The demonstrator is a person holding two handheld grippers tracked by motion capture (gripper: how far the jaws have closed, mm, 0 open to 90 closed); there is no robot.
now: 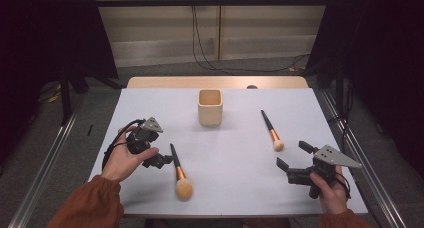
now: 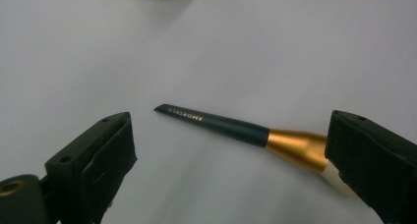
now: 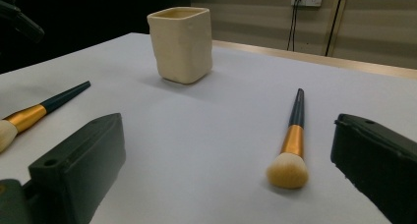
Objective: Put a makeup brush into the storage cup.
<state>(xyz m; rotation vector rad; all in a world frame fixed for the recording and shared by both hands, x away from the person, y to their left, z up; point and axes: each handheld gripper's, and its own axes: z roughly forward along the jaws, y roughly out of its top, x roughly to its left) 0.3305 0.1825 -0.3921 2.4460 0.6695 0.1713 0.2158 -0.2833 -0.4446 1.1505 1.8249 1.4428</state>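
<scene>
Two makeup brushes with dark handles, gold ferrules and cream bristles lie on the white table [image 1: 230,168]. The left brush [image 1: 178,173] lies between the spread jaws of my left gripper [image 1: 161,160], which is open; in the left gripper view the left brush handle [image 2: 216,123] runs across the gap of my left gripper [image 2: 231,131], untouched by either jaw. The right brush [image 1: 271,131] lies ahead of my open right gripper [image 1: 291,154]. In the right gripper view, that right brush [image 3: 294,140] rests just inside the right jaw of my right gripper [image 3: 231,130]. A cream square cup [image 1: 210,107] stands upright at the middle back.
The cup [image 3: 181,44] stands beyond both brushes, with the left brush [image 3: 42,110] at the far left of the right gripper view. A wooden table edge [image 1: 217,82] runs along the back. Metal rails [image 1: 352,148] flank the table; cables [image 1: 200,43] trail on the floor behind.
</scene>
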